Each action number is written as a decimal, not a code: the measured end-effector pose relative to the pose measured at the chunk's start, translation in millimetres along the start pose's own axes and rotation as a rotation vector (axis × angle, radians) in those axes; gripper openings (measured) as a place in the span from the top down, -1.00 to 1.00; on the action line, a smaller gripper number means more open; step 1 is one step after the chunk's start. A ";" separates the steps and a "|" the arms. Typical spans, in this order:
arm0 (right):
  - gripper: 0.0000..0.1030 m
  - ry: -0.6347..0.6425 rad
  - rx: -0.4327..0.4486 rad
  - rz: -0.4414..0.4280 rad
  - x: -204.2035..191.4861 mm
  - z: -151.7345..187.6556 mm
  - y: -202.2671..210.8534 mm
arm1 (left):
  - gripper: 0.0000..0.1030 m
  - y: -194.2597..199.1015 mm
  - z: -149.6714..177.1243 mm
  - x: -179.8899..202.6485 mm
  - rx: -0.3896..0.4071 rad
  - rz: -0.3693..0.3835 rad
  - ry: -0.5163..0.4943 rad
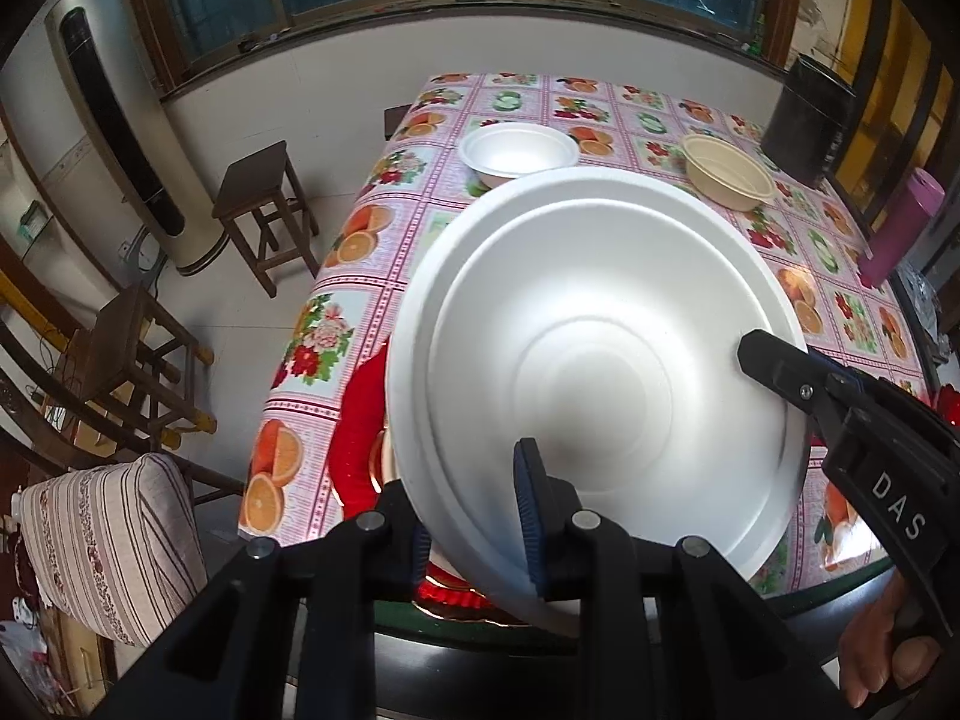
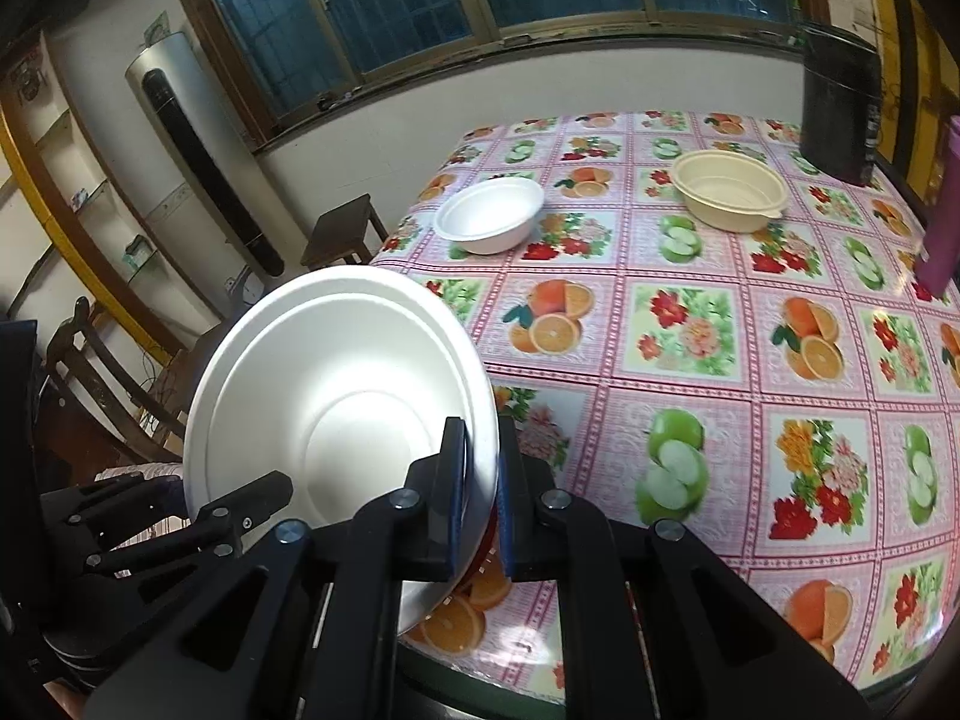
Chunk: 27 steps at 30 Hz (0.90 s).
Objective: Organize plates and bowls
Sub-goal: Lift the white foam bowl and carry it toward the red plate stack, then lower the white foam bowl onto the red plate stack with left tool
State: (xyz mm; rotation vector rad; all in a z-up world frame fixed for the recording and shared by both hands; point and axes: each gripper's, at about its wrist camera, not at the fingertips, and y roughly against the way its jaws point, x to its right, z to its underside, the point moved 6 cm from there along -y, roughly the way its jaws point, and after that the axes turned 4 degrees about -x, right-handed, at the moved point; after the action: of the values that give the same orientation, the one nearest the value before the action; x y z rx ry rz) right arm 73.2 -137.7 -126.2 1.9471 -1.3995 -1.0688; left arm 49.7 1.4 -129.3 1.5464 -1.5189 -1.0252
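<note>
Over the tabletop's (image 2: 690, 372) near edge, both hand-held grippers, left (image 1: 474, 516) and right (image 2: 480, 498), clamped one tilted white plate (image 2: 336, 396). Two bowls, white (image 2: 489, 213) and beige (image 2: 729, 189), sat apart near the far edge, probably unsorted.

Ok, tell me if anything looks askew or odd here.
The white plate is tilted steeply on edge, pinched at its rim by both the left gripper and right gripper. Nothing looks spilled or damaged.

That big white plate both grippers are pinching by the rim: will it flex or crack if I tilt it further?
The white plate looks like matte foam: probably very light, slightly bendy. The right hand-held gripper and left hand-held gripper pinch only its thin rim, so hard squeezing may dent it. It likely won't slip.
</note>
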 end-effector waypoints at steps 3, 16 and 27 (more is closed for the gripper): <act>0.79 0.013 -0.007 -0.010 -7.3 -2.6 -7.7 | 0.46 -3.5 0.0 -8.4 -0.006 -0.010 0.015; 0.79 0.017 -0.068 -0.010 -14.2 4.9 -33.0 | 0.46 -25.0 5.9 -18.5 -0.059 -0.020 0.025; 0.75 0.009 -0.151 0.013 -12.1 21.9 -60.7 | 0.46 -43.9 12.5 -24.0 -0.125 -0.033 0.024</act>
State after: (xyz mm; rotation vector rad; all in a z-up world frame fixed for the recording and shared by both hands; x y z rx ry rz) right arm 85.8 -104.9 -181.7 1.8298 -1.2861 -1.1248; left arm 57.1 27.4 -173.2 1.4949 -1.3904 -1.0955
